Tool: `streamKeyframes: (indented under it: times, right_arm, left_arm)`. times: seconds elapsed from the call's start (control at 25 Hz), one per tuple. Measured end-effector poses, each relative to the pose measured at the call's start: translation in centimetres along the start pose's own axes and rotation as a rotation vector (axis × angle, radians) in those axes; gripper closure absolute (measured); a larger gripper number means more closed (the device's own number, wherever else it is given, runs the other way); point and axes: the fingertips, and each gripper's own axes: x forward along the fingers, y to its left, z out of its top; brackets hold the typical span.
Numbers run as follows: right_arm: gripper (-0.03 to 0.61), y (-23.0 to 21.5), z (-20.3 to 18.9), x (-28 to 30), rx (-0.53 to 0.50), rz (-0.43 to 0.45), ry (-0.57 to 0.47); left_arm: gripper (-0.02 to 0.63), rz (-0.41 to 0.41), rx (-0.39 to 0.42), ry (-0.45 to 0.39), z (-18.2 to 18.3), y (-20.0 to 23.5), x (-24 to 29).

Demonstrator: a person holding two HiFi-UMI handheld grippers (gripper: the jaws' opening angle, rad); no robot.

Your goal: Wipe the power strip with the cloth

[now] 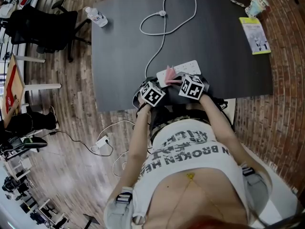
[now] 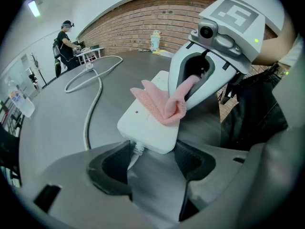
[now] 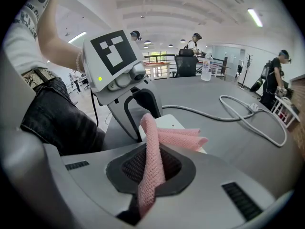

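Observation:
A white power strip [image 1: 183,69] lies on the dark table [image 1: 214,56] near its front edge, and its cable [image 1: 157,51] loops away across the top. A pink cloth [image 1: 170,75] is draped over the strip's near end. My right gripper [image 3: 152,162] is shut on a strip of this pink cloth [image 3: 151,147], and the cloth's free end lies on the power strip [image 3: 169,123]. My left gripper [image 2: 153,149] holds the cable end of the power strip [image 2: 145,125], one jaw against each side. In that view the right gripper [image 2: 202,78] leans over the pink cloth [image 2: 162,104].
A water bottle [image 1: 96,16] stands at the table's far left corner. A yellow-edged booklet [image 1: 254,35] and a cup [image 1: 258,5] lie at the far right. A black office chair [image 1: 45,27] is left of the table. People stand in the background.

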Motion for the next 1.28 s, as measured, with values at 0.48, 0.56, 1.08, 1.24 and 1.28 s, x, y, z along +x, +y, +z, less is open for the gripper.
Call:
streamKeyframes:
  times: [0.48, 0.56, 1.08, 1.24, 1.28]
  right_arm:
    - [0.561, -1.4, -2.0, -1.6, 0.055, -0.05, 0.006]
    - [0.561, -1.8, -2.5, -1.9, 0.073, -0.061, 0.002]
    - [0.561, -3.1, -4.8, -3.8, 0.098, -0.108, 0.022]
    - [0.561, -3.6, -5.5, -4.4, 0.111, -0.121, 0.021]
    - [0.563, -3.6, -5.8, -4.5, 0.12, -0.123, 0.024]
  left_arm:
    - [0.342, 0.002, -0.001, 0.001, -0.1, 0.0, 0.0]
    - [0.342, 0.001, -0.002, 0.0, -0.1, 0.0, 0.0]
    - [0.342, 0.002, -0.004, 0.0, -0.2, -0.1, 0.0]
    - [0.342, 0.002, -0.004, -0.001, -0.1, -0.1, 0.0]
    - [0.342, 0.002, -0.004, -0.001, -0.1, -0.1, 0.0]
